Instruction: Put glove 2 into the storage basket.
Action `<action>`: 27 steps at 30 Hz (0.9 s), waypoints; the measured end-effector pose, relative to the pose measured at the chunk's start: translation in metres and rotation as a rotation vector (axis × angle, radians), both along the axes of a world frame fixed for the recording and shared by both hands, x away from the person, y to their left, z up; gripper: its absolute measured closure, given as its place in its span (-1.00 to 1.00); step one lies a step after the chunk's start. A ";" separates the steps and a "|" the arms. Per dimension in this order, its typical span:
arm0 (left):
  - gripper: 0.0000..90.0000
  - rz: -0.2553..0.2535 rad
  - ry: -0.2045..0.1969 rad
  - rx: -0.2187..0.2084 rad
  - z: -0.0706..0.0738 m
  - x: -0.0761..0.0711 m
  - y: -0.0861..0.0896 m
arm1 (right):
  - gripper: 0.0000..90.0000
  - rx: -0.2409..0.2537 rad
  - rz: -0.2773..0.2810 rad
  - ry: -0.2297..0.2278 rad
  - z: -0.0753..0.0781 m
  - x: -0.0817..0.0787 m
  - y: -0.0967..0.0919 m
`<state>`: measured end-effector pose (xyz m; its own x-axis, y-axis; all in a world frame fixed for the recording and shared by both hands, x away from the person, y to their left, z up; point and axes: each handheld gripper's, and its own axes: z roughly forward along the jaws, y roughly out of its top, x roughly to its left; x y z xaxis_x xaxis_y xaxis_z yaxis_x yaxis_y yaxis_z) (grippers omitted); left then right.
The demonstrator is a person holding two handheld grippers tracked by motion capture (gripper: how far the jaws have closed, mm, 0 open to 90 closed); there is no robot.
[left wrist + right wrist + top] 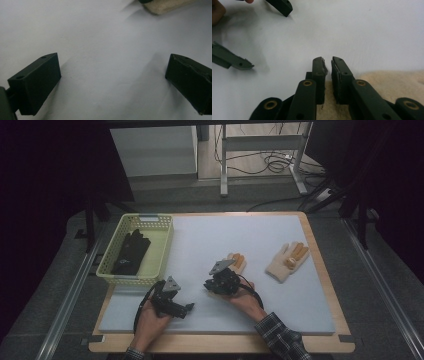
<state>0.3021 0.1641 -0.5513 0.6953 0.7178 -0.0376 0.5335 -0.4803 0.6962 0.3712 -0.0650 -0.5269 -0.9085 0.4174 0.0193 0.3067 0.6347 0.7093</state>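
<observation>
The right gripper [223, 281] sits on top of the nearer cream glove [237, 261], so just its orange fingertips poke out in the high view. In the left gripper view that glove is cut off at the top edge. Whether the near-closed jaws actually pinch fabric is hard to tell.

No text, label, brand, number or sign can be read in any of the three views. The surfaces that might carry print are blank or too small and dim to make out.
</observation>
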 end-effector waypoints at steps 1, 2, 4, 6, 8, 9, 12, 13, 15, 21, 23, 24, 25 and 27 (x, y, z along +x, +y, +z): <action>-1.00 0.000 0.000 0.000 0.000 0.000 0.000 | 0.80 0.004 0.001 0.004 0.000 0.000 -0.001; -1.00 0.000 0.000 0.000 0.000 0.000 0.000 | 0.82 0.005 0.001 0.009 0.001 -0.001 -0.004; -1.00 0.000 0.000 0.000 0.000 0.000 0.000 | 0.84 -0.005 0.006 0.013 0.002 -0.003 -0.010; -1.00 0.000 0.000 0.000 0.000 0.000 0.000 | 0.84 -0.013 0.011 0.012 0.004 -0.007 -0.017; -1.00 0.001 0.001 -0.001 0.000 0.000 0.000 | 0.84 -0.015 0.004 0.012 0.005 -0.010 -0.026; -1.00 0.000 0.001 0.000 0.000 0.000 0.000 | 0.83 -0.012 -0.001 0.018 0.005 -0.012 -0.029; -1.00 0.000 0.001 0.000 0.000 0.000 0.000 | 0.69 0.019 -0.011 0.026 0.007 -0.013 -0.035; -1.00 0.000 0.000 0.000 0.000 0.000 0.000 | 0.65 0.028 -0.014 0.027 0.008 -0.013 -0.036; -1.00 0.000 0.001 0.000 0.000 0.000 0.000 | 0.57 0.041 -0.022 0.014 0.012 -0.012 -0.036; -1.00 0.000 0.000 0.000 0.000 0.000 0.000 | 0.50 0.049 -0.081 -0.018 0.024 -0.002 -0.049; -1.00 0.000 0.001 0.000 0.000 0.000 0.000 | 0.47 0.054 -0.113 -0.024 0.027 0.003 -0.058; -1.00 0.001 0.002 -0.001 0.000 0.000 0.000 | 0.45 0.053 -0.131 -0.028 0.028 0.005 -0.062; -1.00 0.001 0.002 -0.002 0.000 0.000 0.000 | 0.43 0.050 -0.149 -0.034 0.029 0.007 -0.066; -1.00 0.001 0.002 -0.002 0.000 0.000 0.000 | 0.40 0.046 -0.186 -0.048 0.030 0.011 -0.076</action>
<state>0.3021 0.1640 -0.5513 0.6946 0.7183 -0.0404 0.5353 -0.4785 0.6960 0.3826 -0.1410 -0.4966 -0.8163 0.5776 0.0011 0.3809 0.5370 0.7527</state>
